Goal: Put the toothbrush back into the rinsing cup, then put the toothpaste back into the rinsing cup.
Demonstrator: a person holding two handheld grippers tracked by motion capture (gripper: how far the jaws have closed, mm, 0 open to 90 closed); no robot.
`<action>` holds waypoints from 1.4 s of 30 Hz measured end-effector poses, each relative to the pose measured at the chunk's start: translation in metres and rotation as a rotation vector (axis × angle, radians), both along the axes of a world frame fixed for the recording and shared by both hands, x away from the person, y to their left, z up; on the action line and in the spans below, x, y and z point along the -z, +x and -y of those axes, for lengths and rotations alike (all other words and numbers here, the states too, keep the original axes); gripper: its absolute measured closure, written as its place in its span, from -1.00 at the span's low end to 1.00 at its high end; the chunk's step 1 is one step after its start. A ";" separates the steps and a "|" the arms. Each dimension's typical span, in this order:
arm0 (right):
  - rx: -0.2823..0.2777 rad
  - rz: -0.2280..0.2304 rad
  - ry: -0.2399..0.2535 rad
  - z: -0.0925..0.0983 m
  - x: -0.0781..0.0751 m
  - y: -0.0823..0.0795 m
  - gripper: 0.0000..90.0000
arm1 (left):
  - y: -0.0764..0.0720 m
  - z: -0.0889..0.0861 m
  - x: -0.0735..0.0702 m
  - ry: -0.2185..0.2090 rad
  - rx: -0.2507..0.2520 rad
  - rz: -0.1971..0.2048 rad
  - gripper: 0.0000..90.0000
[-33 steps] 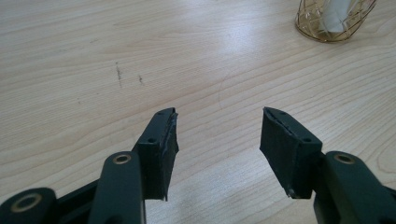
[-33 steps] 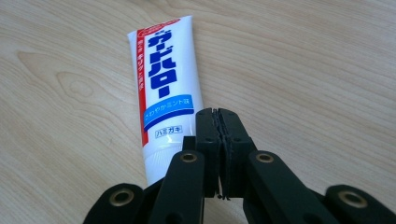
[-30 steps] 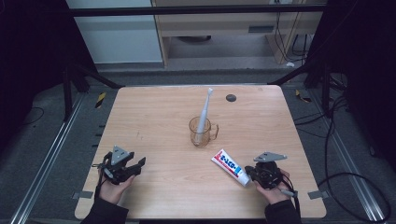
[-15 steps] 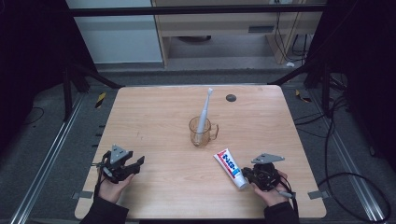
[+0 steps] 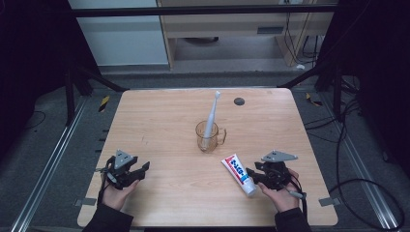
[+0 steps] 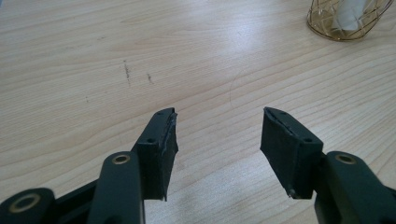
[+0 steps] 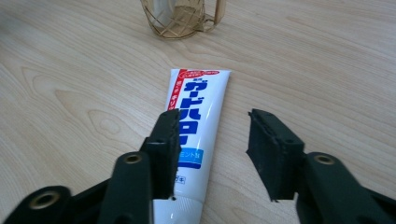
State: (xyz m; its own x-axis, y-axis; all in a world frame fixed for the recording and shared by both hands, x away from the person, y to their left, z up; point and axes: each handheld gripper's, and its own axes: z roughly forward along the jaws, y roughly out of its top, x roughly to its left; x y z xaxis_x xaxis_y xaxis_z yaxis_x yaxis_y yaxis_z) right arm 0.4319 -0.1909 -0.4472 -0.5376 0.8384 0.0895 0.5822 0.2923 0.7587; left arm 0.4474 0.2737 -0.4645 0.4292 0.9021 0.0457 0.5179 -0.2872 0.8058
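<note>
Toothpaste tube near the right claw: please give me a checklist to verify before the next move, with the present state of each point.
1. White toothpaste tube with red and blue print lies flat on the light wooden table: ok.
2. Right claw open, having just been opening, pads off the tube: ok.
3. Tube centred between its jaws: not ok, it sits under one jaw.
4. Left claw open, nothing between its jaws: ok.
5. Amber glass mug upright, white toothbrush inside: ok.
</note>
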 end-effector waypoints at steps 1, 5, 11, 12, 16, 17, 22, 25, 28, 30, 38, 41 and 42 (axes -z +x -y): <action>-0.004 0.001 -0.006 -0.002 -0.002 0.002 0.06 | 0.000 0.000 0.000 0.000 0.001 -0.002 -0.01; -0.006 -0.001 -0.012 -0.005 -0.004 0.004 -0.04 | 0.001 0.000 0.001 -0.003 0.001 -0.003 -0.02; -0.009 -0.020 -0.031 -0.010 -0.006 0.008 -0.07 | 0.002 -0.001 0.002 0.001 -0.001 -0.011 -0.02; -0.008 -0.023 -0.034 -0.011 -0.006 0.009 -0.07 | 0.003 -0.001 0.003 0.002 -0.002 -0.012 -0.02; -0.017 -0.034 -0.046 -0.017 -0.007 0.013 -0.11 | 0.003 -0.001 0.004 0.002 -0.002 -0.017 -0.02; -0.018 -0.037 -0.046 -0.019 -0.007 0.015 -0.13 | 0.004 -0.001 0.004 0.006 -0.001 -0.020 -0.03; -0.028 -0.055 -0.067 -0.027 -0.004 0.021 -0.16 | 0.006 0.000 0.006 0.019 0.001 -0.024 -0.04; -0.037 -0.063 -0.075 -0.032 -0.004 0.024 -0.17 | 0.006 0.000 0.007 0.024 0.003 -0.029 -0.04; -0.044 -0.080 -0.086 -0.038 -0.005 0.025 -0.17 | 0.006 -0.001 0.007 0.021 -0.002 -0.029 -0.04; -0.048 -0.078 -0.091 -0.039 -0.006 0.027 -0.16 | 0.007 -0.001 0.007 0.021 -0.003 -0.031 -0.04; -0.047 -0.110 -0.121 -0.049 -0.001 0.036 -0.17 | 0.008 -0.001 0.009 0.030 0.001 -0.038 -0.04; -0.052 -0.124 -0.126 -0.051 0.000 0.037 -0.18 | 0.008 -0.001 0.009 0.030 0.001 -0.038 -0.04; -0.051 -0.126 -0.126 -0.052 0.001 0.038 -0.19 | 0.008 -0.001 0.009 0.033 0.000 -0.038 -0.04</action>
State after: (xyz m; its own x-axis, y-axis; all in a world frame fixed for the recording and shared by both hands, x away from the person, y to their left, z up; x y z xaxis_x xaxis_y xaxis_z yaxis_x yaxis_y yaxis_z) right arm 0.4698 -0.1386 -0.4478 -0.5707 0.8193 0.0554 0.6527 0.4116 0.6360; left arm 0.4549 0.2751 -0.4737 0.4316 0.9001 0.0591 0.5482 -0.3137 0.7753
